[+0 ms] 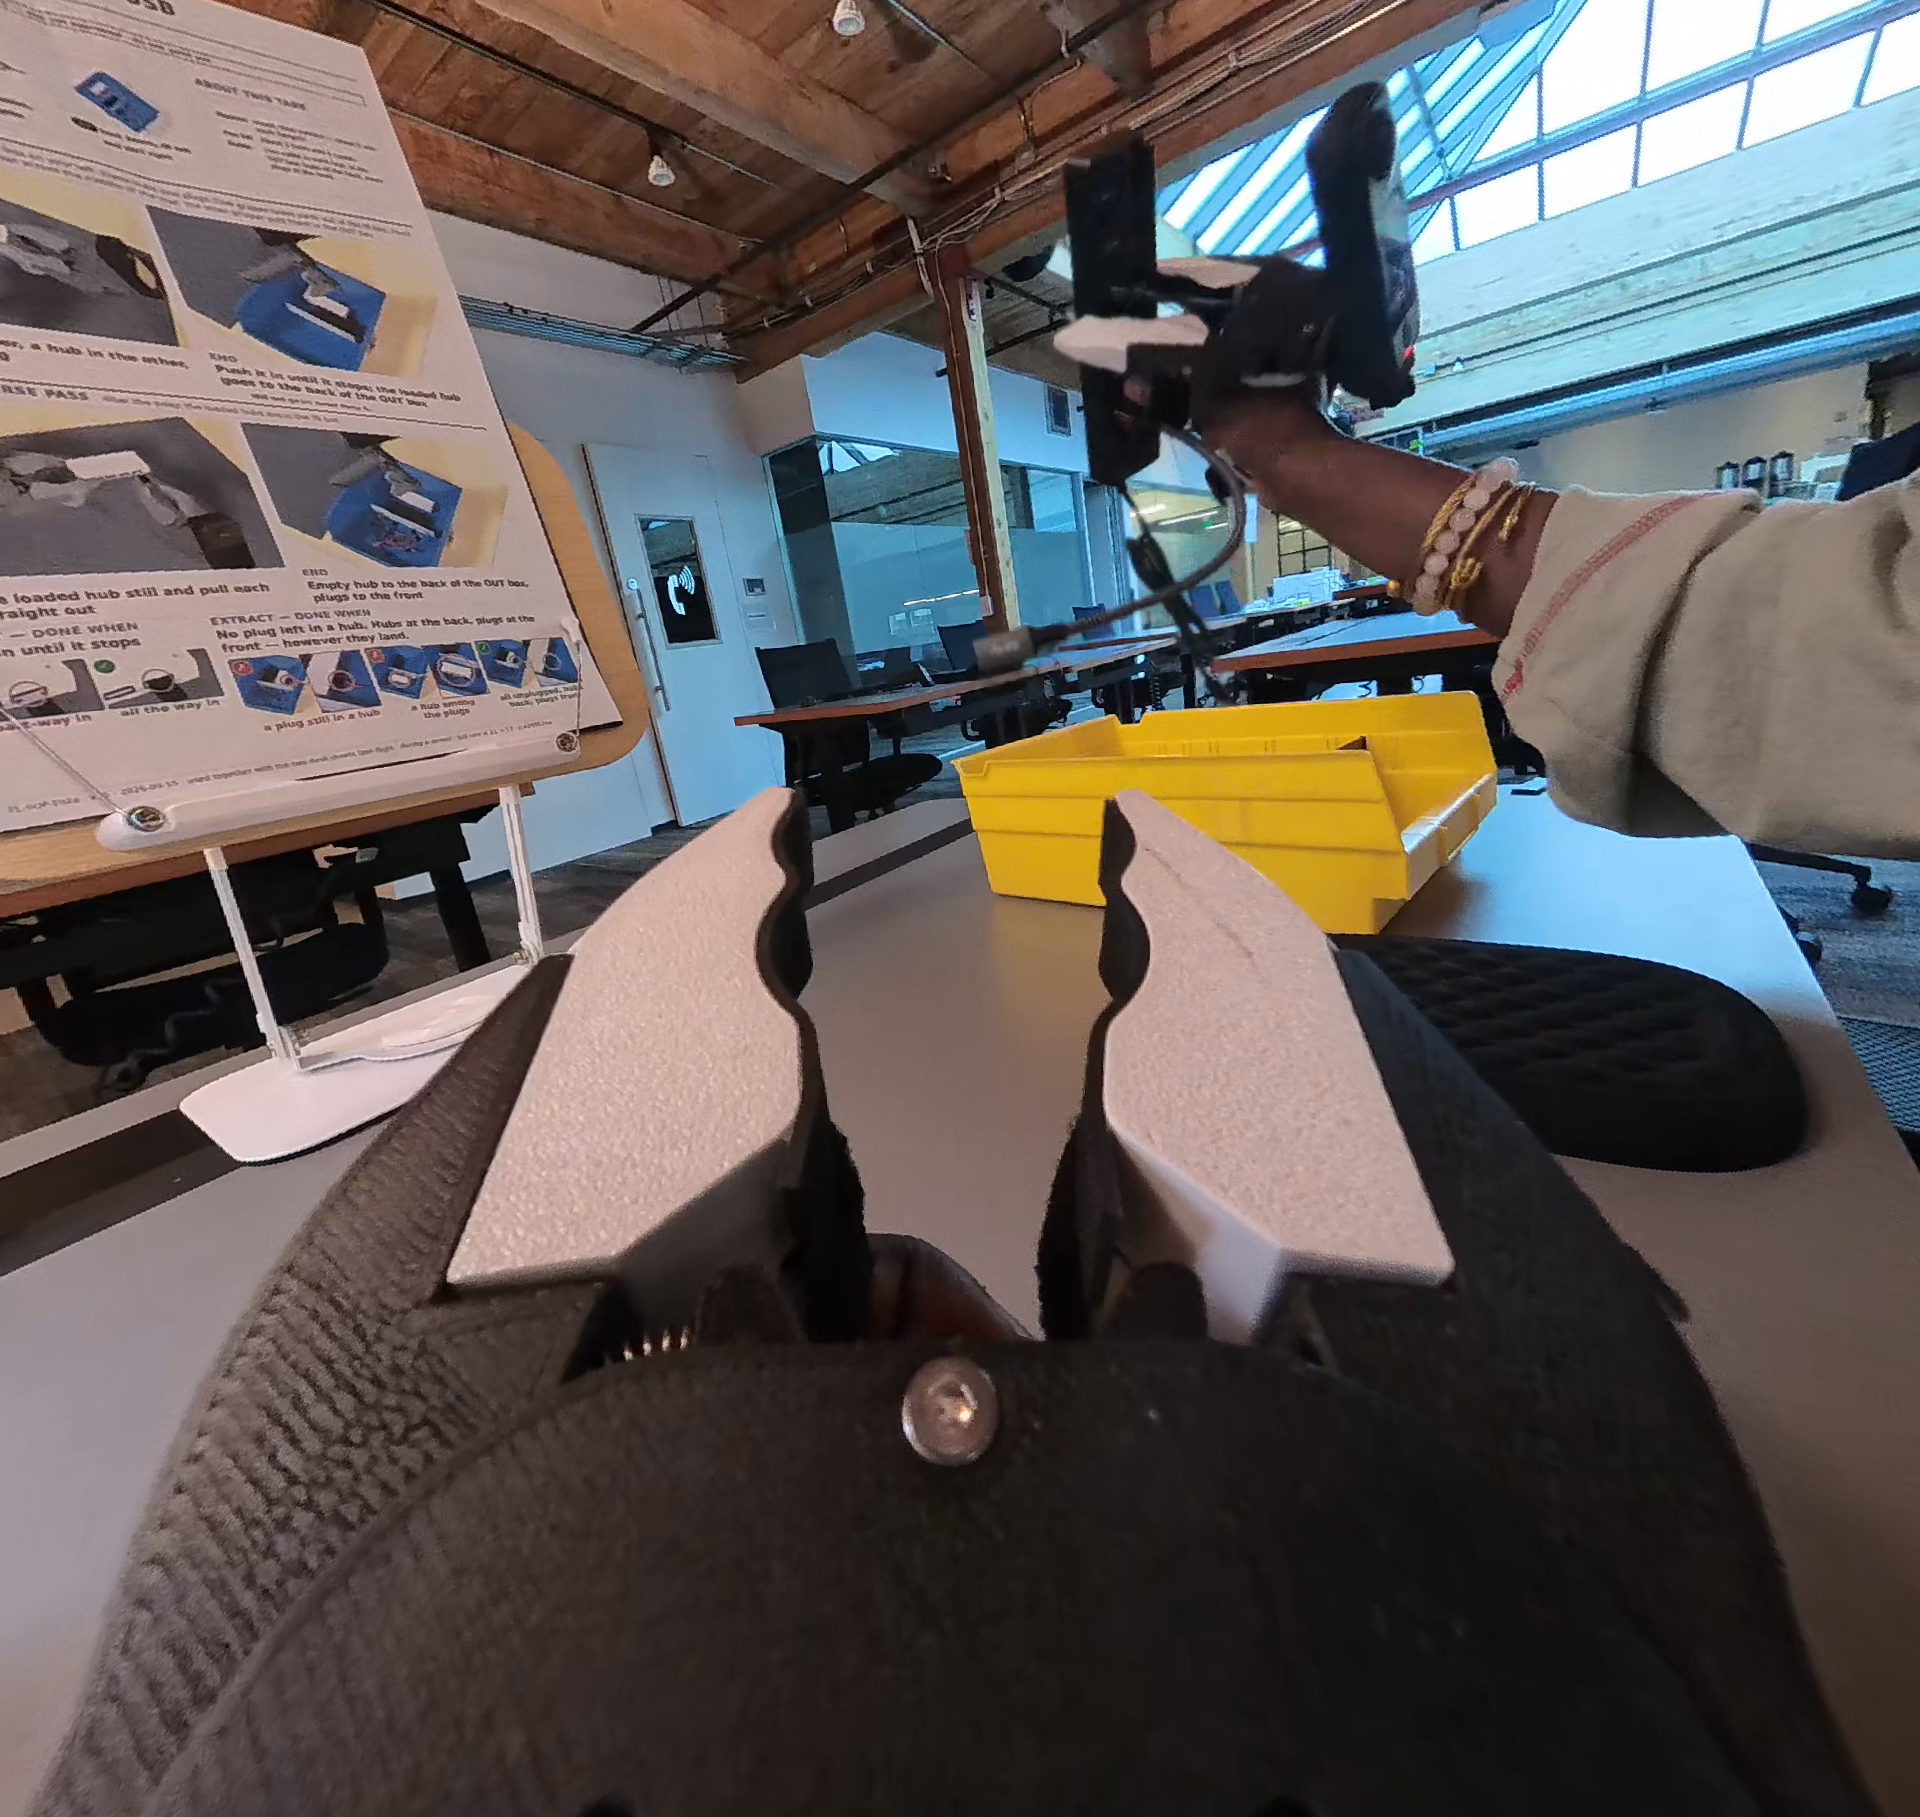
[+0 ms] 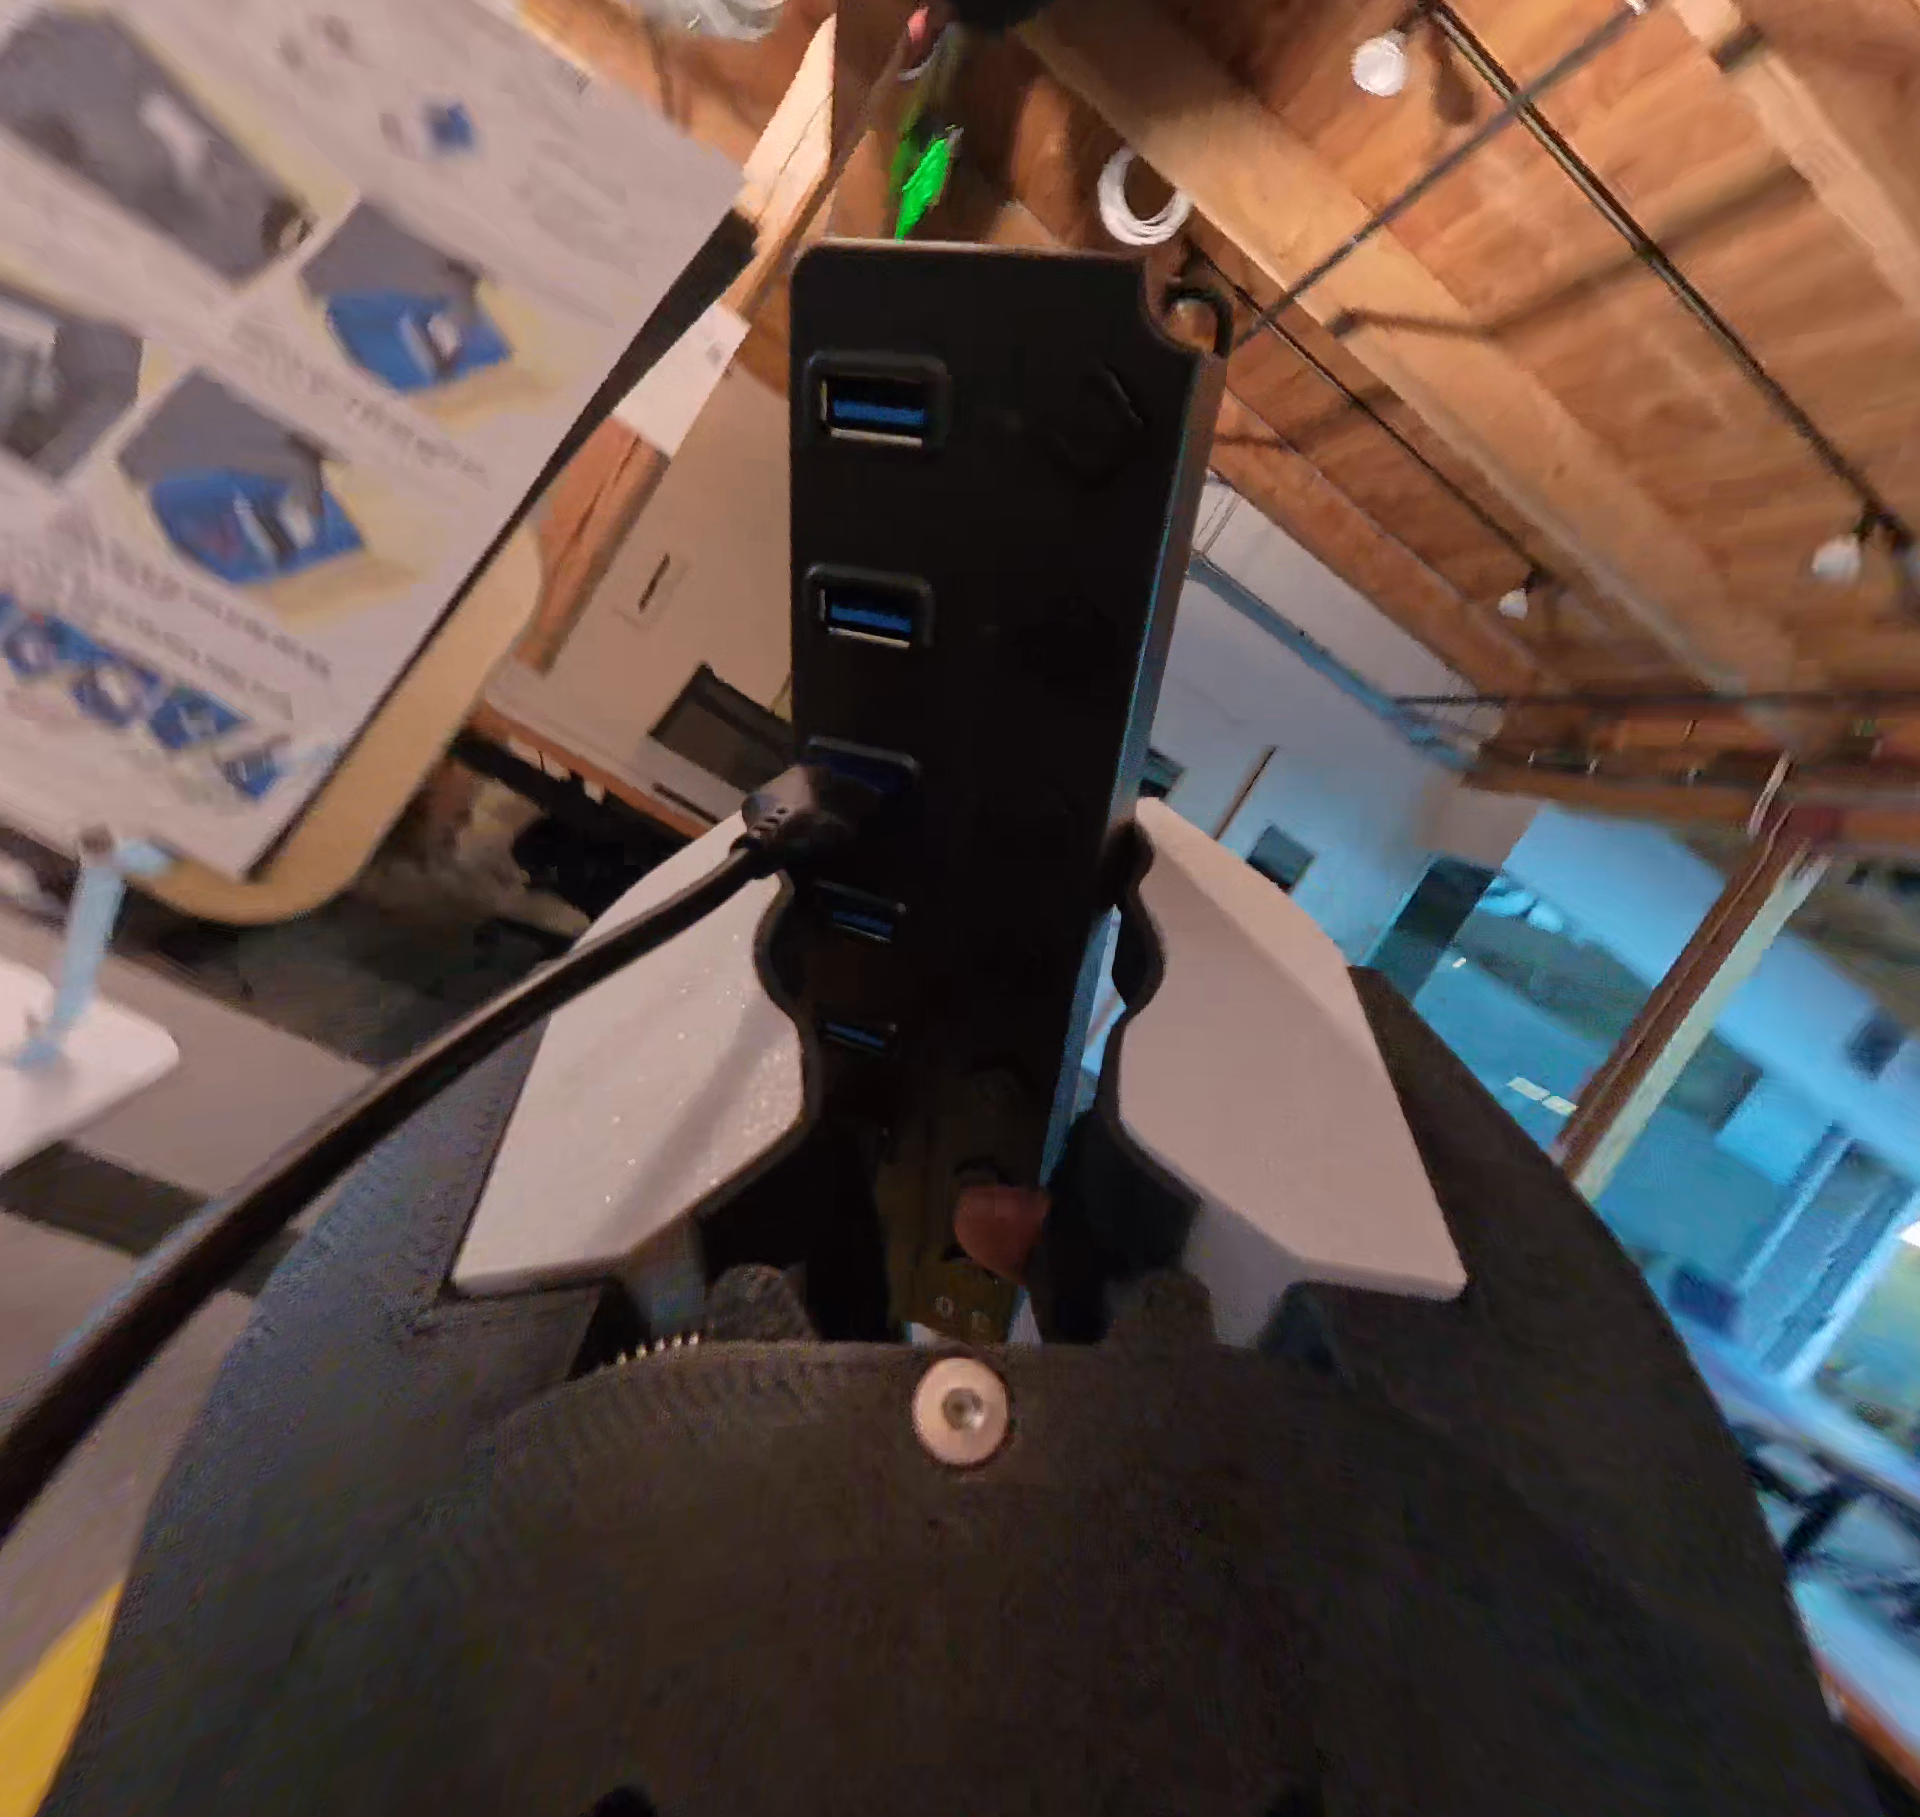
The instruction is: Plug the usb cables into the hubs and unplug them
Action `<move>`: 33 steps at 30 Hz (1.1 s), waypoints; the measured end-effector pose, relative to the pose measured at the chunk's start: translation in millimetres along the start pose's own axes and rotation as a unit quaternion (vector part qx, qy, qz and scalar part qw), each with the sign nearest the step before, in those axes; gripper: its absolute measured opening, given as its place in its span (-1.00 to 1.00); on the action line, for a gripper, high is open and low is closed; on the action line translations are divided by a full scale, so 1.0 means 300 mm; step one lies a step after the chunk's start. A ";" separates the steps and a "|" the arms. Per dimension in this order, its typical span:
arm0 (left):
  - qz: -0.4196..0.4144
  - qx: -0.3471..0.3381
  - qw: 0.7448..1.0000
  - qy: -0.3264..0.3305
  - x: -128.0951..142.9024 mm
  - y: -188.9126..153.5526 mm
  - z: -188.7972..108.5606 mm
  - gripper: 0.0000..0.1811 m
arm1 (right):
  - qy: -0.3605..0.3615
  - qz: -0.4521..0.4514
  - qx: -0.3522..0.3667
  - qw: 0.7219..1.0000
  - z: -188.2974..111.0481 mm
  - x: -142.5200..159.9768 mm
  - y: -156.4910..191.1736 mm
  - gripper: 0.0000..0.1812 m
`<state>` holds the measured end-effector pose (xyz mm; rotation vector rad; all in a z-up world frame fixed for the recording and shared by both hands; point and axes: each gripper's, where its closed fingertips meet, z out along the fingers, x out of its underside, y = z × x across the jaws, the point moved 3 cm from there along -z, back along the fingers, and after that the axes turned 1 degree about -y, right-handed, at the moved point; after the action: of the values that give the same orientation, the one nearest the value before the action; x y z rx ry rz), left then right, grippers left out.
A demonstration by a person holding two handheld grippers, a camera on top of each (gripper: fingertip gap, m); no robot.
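My right gripper [image 2: 951, 894] is shut on a black USB hub [image 2: 987, 562], held upright and lifted high, pointing at the ceiling. The hub has several blue ports; a black USB cable [image 2: 499, 998] is plugged into the middle port and trails down to the left. In the left wrist view the same hub [image 1: 1117, 302] shows raised in the right gripper [image 1: 1153, 307] above the table, with cables [image 1: 1174, 593] hanging from it. My left gripper [image 1: 951, 832] is open and empty, low over the grey table [image 1: 935, 1061].
A yellow bin [image 1: 1226, 801] sits on the table ahead of my left gripper. A black mesh pad [image 1: 1600, 1050] lies at the right. An instruction board on a white stand [image 1: 239, 417] stands at the left. A person's sleeved arm [image 1: 1704, 666] reaches in from the right. About 45 cm separates my left fingertips from my right.
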<state>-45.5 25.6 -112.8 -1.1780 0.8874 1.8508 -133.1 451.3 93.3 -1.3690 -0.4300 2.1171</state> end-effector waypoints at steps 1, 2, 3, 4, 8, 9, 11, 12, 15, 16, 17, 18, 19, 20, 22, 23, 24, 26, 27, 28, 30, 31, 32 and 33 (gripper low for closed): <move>0.001 0.001 1.000 0.001 0.001 -0.002 0.001 -0.41 | -0.007 0.039 0.014 0.999 -0.001 -0.003 -0.022 -0.35; 0.002 0.002 1.000 0.002 0.002 -0.002 0.001 -0.41 | -0.015 0.078 0.028 0.996 -0.002 -0.005 -0.044 -0.34; 0.003 0.002 1.000 0.003 0.003 -0.003 0.002 -0.41 | -0.019 0.116 0.041 0.992 -0.004 -0.004 -0.066 -0.34; 0.003 0.002 1.000 0.004 0.003 -0.002 0.002 -0.41 | -0.020 0.151 0.056 0.987 -0.008 0.002 -0.089 -0.35; 0.000 0.002 1.000 0.002 0.002 -0.001 0.001 -0.41 | -0.015 0.255 0.100 0.962 -0.043 0.040 -0.153 -0.34; 0.000 0.003 1.000 0.001 0.002 -0.002 0.002 -0.41 | -0.018 0.283 0.104 0.953 -0.054 0.047 -0.162 -0.34; -0.001 0.006 1.000 0.002 0.003 -0.005 0.003 -0.41 | -0.035 0.329 0.107 0.938 -0.070 0.044 -0.176 -0.34; 0.000 0.007 1.000 0.005 0.005 -0.007 0.004 -0.41 | -0.046 0.346 0.105 0.931 -0.074 0.034 -0.182 -0.34; 0.006 0.007 1.000 0.008 0.009 -0.008 0.005 -0.41 | -0.074 0.382 0.097 0.916 -0.080 -0.009 -0.195 -0.34; 0.007 0.006 1.000 0.009 0.010 -0.008 0.005 -0.41 | -0.079 0.389 0.096 0.913 -0.081 -0.020 -0.199 -0.34; 0.008 0.006 1.000 0.010 0.010 -0.008 0.005 -0.41 | -0.078 0.393 0.096 0.911 -0.082 -0.021 -0.202 -0.34; 0.008 0.006 1.000 0.009 0.009 -0.008 0.005 -0.41 | -0.070 0.394 0.096 0.912 -0.084 -0.011 -0.203 -0.34; 0.008 0.006 1.000 0.008 0.007 -0.008 0.004 -0.41 | -0.057 0.393 0.099 0.912 -0.090 0.013 -0.203 -0.34; 0.009 0.006 1.000 0.007 0.006 -0.009 0.004 -0.41 | -0.043 0.391 0.107 0.913 -0.102 0.049 -0.201 -0.34; 0.011 0.005 1.000 0.005 0.002 -0.009 0.003 -0.41 | -0.009 0.386 0.135 0.912 -0.141 0.155 -0.196 -0.34; 0.010 0.006 1.000 0.003 0.001 -0.009 0.002 -0.41 | 0.010 0.379 0.155 0.912 -0.166 0.219 -0.196 -0.34; 0.009 0.006 1.000 0.003 0.001 -0.010 0.002 -0.41 | 0.032 0.365 0.177 0.914 -0.195 0.285 -0.196 -0.34; 0.010 0.007 1.000 0.005 0.003 -0.012 0.003 -0.41 | 0.063 0.329 0.212 0.918 -0.247 0.385 -0.192 -0.35; 0.011 0.007 1.000 0.007 0.006 -0.012 0.003 -0.41 | 0.077 0.312 0.221 0.921 -0.266 0.417 -0.186 -0.36; 0.011 0.007 1.000 0.010 0.009 -0.012 0.004 -0.41 | 0.092 0.285 0.226 0.927 -0.278 0.441 -0.178 -0.35; 0.012 0.007 1.000 0.013 0.014 -0.010 0.006 -0.41 | 0.121 0.217 0.220 0.943 -0.283 0.464 -0.151 -0.34; 0.011 0.006 1.000 0.014 0.016 -0.009 0.006 -0.41 | 0.143 0.192 0.202 0.950 -0.276 0.476 -0.126 -0.36; 0.011 0.006 1.000 0.016 0.017 -0.008 0.006 -0.41 | 0.168 0.170 0.176 0.955 -0.266 0.489 -0.094 -0.36; 0.011 0.005 1.000 0.016 0.018 -0.007 0.006 -0.41 | 0.187 0.149 0.144 0.960 -0.254 0.499 -0.058 -0.36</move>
<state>-45.9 29.4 -117.6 -1.1992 0.9314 1.8475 -105.2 554.9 -36.9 -1.6865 0.2442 1.9786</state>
